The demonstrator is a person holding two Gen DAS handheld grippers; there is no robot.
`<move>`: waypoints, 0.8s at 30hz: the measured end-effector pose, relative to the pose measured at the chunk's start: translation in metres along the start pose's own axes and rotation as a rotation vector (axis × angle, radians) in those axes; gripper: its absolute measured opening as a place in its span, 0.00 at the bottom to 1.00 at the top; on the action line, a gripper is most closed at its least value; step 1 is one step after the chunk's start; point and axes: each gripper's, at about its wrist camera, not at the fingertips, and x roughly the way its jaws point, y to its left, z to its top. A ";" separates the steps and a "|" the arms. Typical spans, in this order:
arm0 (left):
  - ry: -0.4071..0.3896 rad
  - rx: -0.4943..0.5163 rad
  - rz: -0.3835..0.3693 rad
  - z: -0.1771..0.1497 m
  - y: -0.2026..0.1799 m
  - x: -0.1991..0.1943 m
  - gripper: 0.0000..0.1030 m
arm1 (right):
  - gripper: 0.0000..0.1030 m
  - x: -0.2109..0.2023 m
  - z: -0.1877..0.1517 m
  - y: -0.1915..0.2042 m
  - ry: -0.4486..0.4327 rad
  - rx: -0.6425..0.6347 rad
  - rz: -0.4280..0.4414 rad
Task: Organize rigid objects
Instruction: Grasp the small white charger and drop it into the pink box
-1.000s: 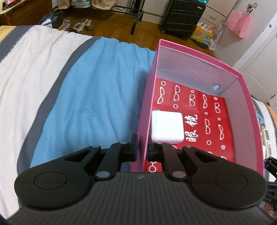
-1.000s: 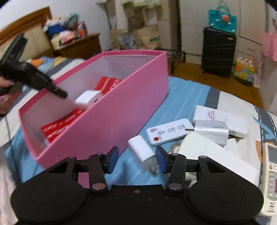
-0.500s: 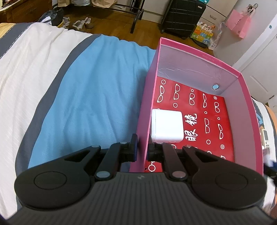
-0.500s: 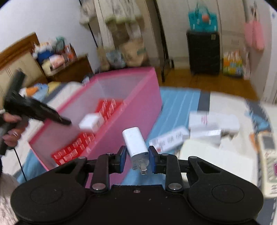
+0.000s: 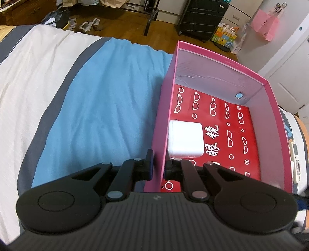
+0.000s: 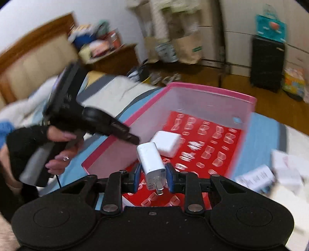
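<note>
Pink cardboard box (image 5: 222, 63): open-topped, with a red floor printed with white spectacles; it rests on the blue band of a striped bedspread (image 5: 100, 108).
Left tongs (image 5: 158, 168): clamped together on the near left wall of the box, one pad outside, one inside; a hand (image 6: 58, 146) with a ring holds their grip, seen from the right wrist.
Right tongs (image 6: 152, 174): clamped on a small white plug-in charger (image 6: 152, 164), its metal prongs pointing back toward the camera; the charger hangs over the near end of the box.
Square white power adapter (image 5: 185, 139): lying flat on the box floor against the left wall, just ahead of the left tongs.
Loose items: blurred white boxes (image 6: 270, 175) lie on the bed right of the box; a white remote control (image 5: 295, 164) lies beyond its right wall.
Background: a black suitcase (image 5: 202, 17) stands on the wooden floor.
</note>
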 end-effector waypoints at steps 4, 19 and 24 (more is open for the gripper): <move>0.004 -0.014 -0.022 0.001 0.005 0.001 0.09 | 0.28 0.043 0.016 0.012 0.099 -0.031 -0.004; 0.002 -0.028 -0.041 -0.001 0.006 0.001 0.10 | 0.41 0.093 0.021 0.053 0.251 -0.315 -0.239; 0.003 -0.032 -0.040 0.000 0.006 0.001 0.10 | 0.49 0.055 0.027 0.034 0.175 -0.141 -0.094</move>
